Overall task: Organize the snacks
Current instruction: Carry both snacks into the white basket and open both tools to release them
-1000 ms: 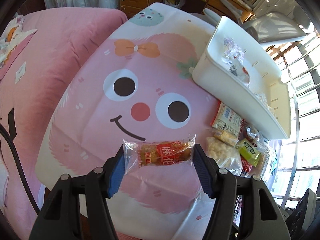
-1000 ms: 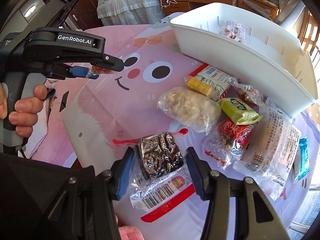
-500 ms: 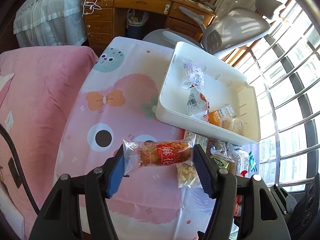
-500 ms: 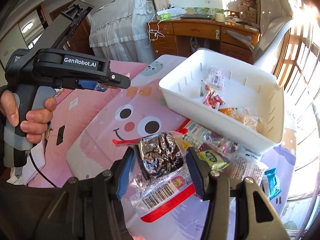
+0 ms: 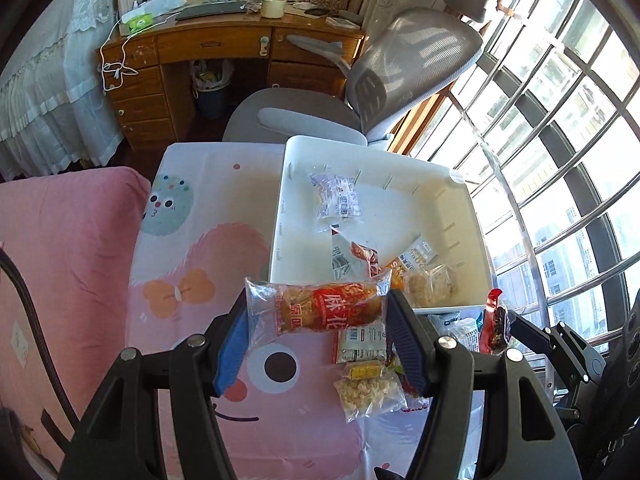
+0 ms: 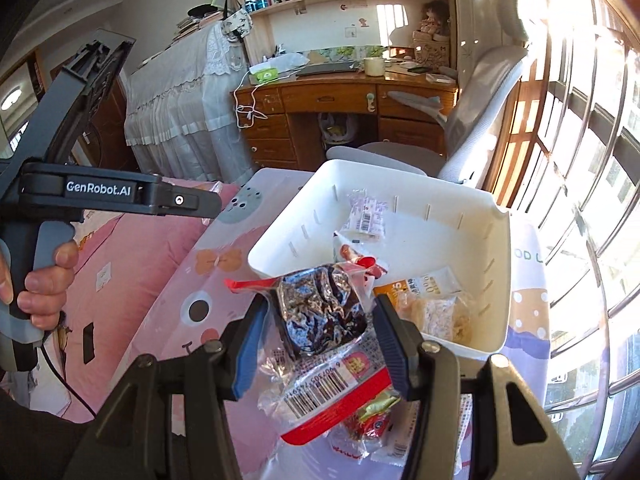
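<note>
My left gripper [image 5: 318, 322] is shut on a clear packet with a golden pastry and red label [image 5: 320, 310], held in the air just short of the near rim of the white bin [image 5: 280, 216]. My right gripper [image 6: 320, 336] is shut on a clear packet with a dark foil-like snack and barcode [image 6: 320, 312], held above the near wall of the white bin [image 6: 280, 246]. The bin holds several packets [image 5: 336, 200]. The left gripper's body [image 6: 120, 196] shows at left in the right wrist view.
Loose snacks [image 5: 368, 388] lie on the pink cartoon tablecloth [image 5: 192, 280] near the bin. A grey office chair [image 5: 400, 68] and wooden desk [image 5: 224, 48] stand behind the table. Barred windows [image 5: 560, 160] are at right; a pink bed [image 5: 60, 260] at left.
Both grippers have risen and moved forward toward the bin, each still holding its packet. The view now looks down into the bin.
</note>
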